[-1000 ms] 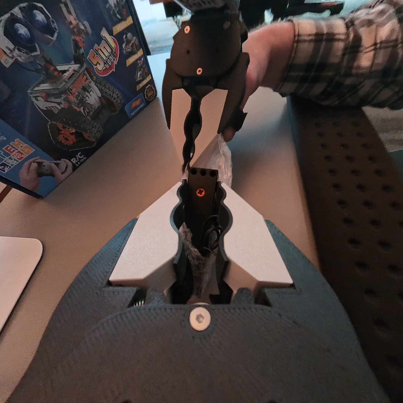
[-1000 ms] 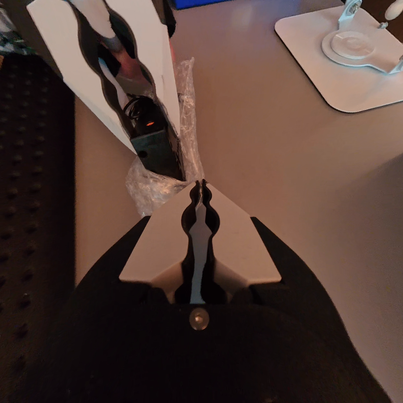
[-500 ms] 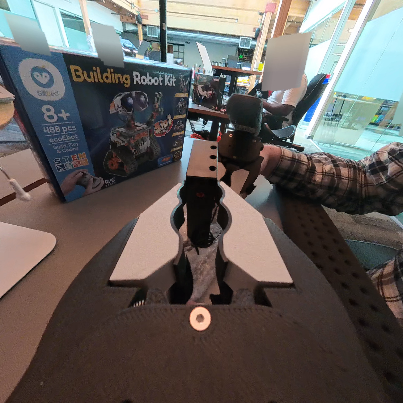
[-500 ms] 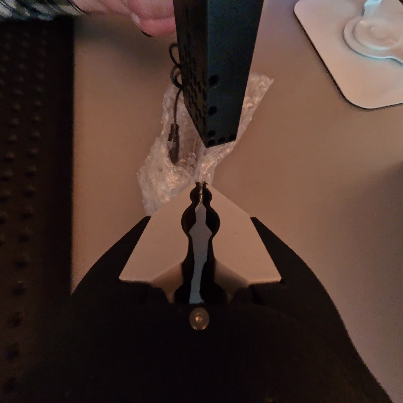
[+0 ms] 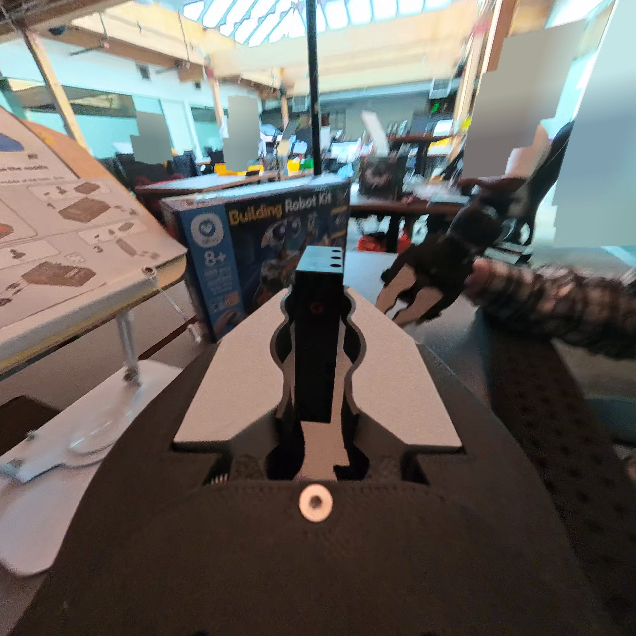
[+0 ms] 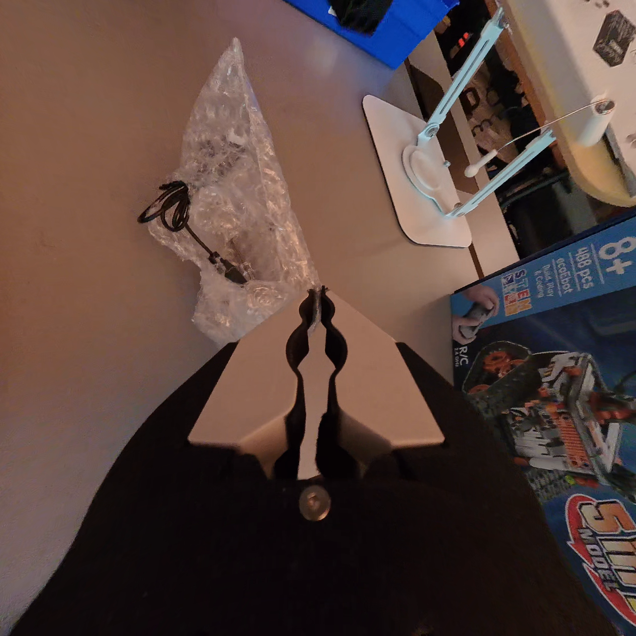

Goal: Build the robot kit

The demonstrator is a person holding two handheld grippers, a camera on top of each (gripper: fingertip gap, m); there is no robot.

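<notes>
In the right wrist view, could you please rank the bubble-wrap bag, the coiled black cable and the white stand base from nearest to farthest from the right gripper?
1. Bubble-wrap bag: its lower corner is pinched at the tips of the right gripper.
2. Coiled black cable: ahead and to the left, at the bag's left edge.
3. White stand base: farthest, ahead to the right on the table.

Bright, motion-blurred skylit left view; dim, warm-tinted, sharper right view; wide-angle edge warping.

An open-plan workshop: skylit ceiling (image 5: 309, 20), cluttered worktables (image 5: 213, 180), a boxed robot kit (image 5: 261, 254) on the table
</notes>
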